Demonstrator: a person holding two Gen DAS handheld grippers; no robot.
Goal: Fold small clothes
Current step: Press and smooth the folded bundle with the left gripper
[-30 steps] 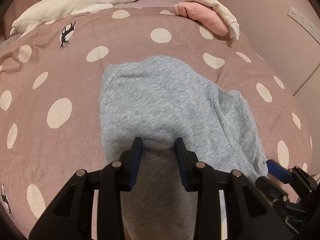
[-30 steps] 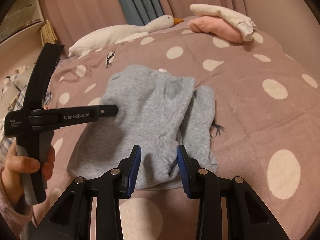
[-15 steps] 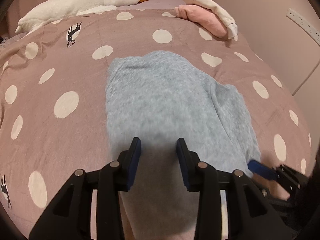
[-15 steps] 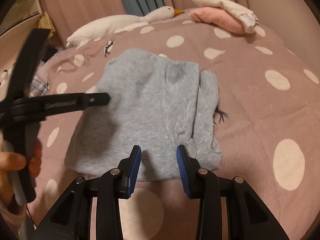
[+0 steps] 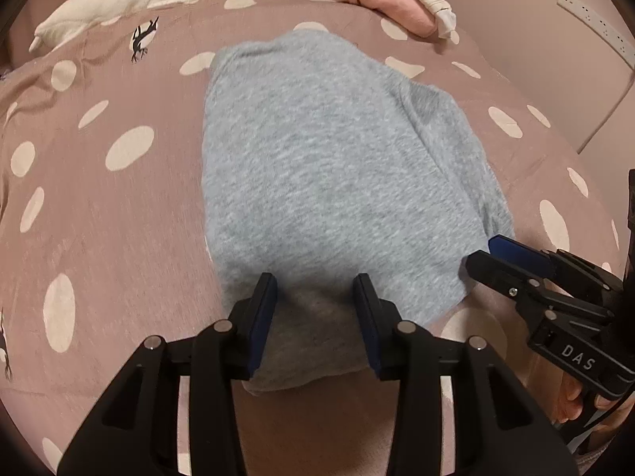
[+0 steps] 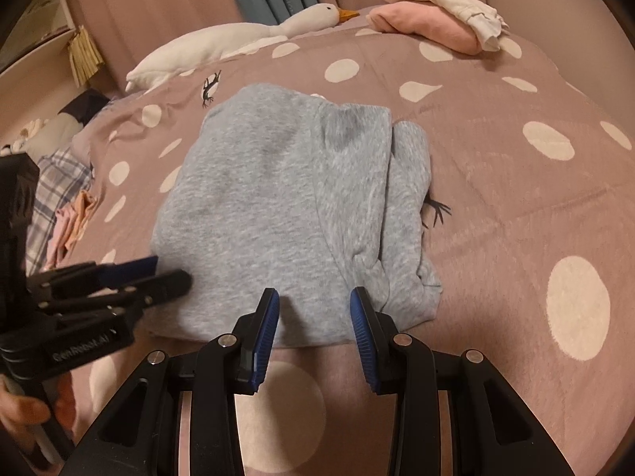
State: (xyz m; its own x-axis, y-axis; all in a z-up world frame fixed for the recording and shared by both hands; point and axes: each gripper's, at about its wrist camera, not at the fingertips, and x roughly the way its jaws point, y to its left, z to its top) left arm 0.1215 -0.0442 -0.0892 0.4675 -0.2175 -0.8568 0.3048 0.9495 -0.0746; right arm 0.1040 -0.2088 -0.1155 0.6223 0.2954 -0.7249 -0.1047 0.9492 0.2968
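Right now the grey garment (image 6: 285,214) lies partly folded mid-bed, a loose flap bunched along its 3 o'clock edge. My left tongs (image 5: 315,309) and right tongs (image 6: 313,313) are both spread, holding nothing, at its 6 o'clock hem. I judge uneven pinches could skew the next fold across the spotted bedspread (image 6: 516,198).

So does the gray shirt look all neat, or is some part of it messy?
Mostly neat, but the gray sweatshirt isn't square. Along its right edge a folded-in layer sticks out past the top layer and bunches into wrinkles near the front right corner. Both the left gripper and the right gripper are open at the near hem.
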